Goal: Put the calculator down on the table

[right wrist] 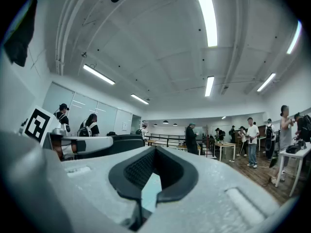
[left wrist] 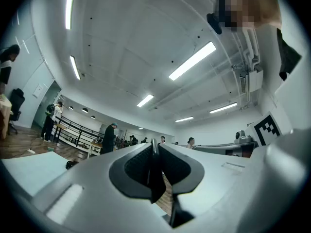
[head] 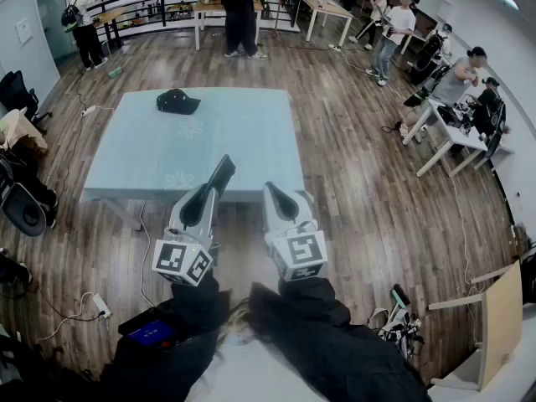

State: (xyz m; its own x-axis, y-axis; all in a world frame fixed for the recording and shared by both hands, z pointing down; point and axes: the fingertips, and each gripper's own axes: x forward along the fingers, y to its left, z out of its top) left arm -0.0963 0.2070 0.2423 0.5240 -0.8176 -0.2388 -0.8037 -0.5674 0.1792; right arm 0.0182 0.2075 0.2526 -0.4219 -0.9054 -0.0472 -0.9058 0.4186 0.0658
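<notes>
My left gripper (head: pixel 209 196) is shut on a thin dark slab, the calculator (head: pixel 224 172), which sticks up and forward past the fingertips. It hangs in the air just short of the near edge of the pale blue-green table (head: pixel 251 141). In the left gripper view the calculator (left wrist: pixel 155 178) shows edge-on, clamped between the two dark pads of the left gripper (left wrist: pixel 154 147). My right gripper (head: pixel 273 190) is beside it on the right, also short of the table edge. In the right gripper view the right gripper (right wrist: pixel 154 150) is shut with nothing in it.
A black cap (head: pixel 177 100) lies on the far left part of the table. Dark chairs and bags (head: pixel 21 199) stand left of the table, and a power strip (head: pixel 99 306) lies on the wood floor. Several people stand at white desks (head: pixel 448 136) to the right and behind.
</notes>
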